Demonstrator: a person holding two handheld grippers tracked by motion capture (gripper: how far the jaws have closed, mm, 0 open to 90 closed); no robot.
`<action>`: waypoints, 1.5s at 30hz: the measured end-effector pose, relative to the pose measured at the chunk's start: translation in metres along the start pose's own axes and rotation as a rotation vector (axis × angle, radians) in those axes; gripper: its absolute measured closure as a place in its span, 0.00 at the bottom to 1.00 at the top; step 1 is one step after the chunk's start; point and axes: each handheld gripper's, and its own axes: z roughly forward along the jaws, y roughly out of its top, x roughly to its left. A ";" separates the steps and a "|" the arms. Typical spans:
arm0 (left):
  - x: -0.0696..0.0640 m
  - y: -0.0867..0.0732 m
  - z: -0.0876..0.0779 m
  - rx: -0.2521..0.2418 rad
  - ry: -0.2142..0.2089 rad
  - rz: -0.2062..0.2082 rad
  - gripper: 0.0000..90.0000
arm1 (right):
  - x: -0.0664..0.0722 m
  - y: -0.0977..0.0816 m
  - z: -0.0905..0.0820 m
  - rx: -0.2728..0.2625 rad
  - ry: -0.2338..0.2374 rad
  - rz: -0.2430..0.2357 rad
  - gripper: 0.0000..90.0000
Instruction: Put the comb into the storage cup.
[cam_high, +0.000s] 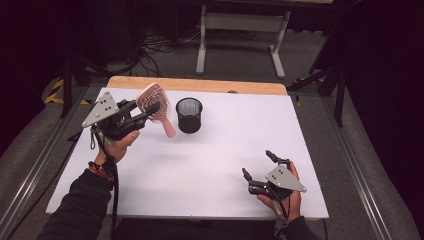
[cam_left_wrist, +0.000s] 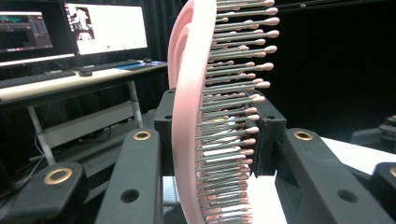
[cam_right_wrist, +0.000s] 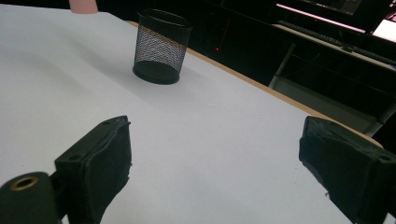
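Left gripper (cam_high: 145, 111): jaws clamped on the head of a pink hairbrush (cam_high: 156, 106), which is held off the table (cam_high: 200, 165), just left of the cup. Brush: matte pink plastic, oval paddle head, rows of thin grey pins with rounded pink tips (cam_left_wrist: 233, 93), short tapered handle angled down-right. Black wire-mesh cup (cam_high: 189, 115): cylindrical, solid base, seen upright on the smooth white tabletop with its wooden far edge. Right gripper (cam_high: 260, 165): jaws spread wide, nothing between, black padded pads (cam_right_wrist: 109, 158), held low near the front right.

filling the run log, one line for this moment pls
left gripper: shut on pink hairbrush | right gripper: open | mesh cup: upright
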 end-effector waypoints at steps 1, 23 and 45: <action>0.002 0.005 0.003 -0.006 0.009 0.006 0.71 | 0.000 0.000 0.000 0.000 -0.003 0.000 0.12; 0.015 0.044 0.046 -0.025 0.023 0.029 0.71 | -0.003 -0.001 0.000 -0.026 -0.014 0.024 0.11; 0.020 0.056 0.073 -0.013 0.041 0.020 0.71 | -0.001 -0.002 0.001 -0.017 -0.001 0.015 0.11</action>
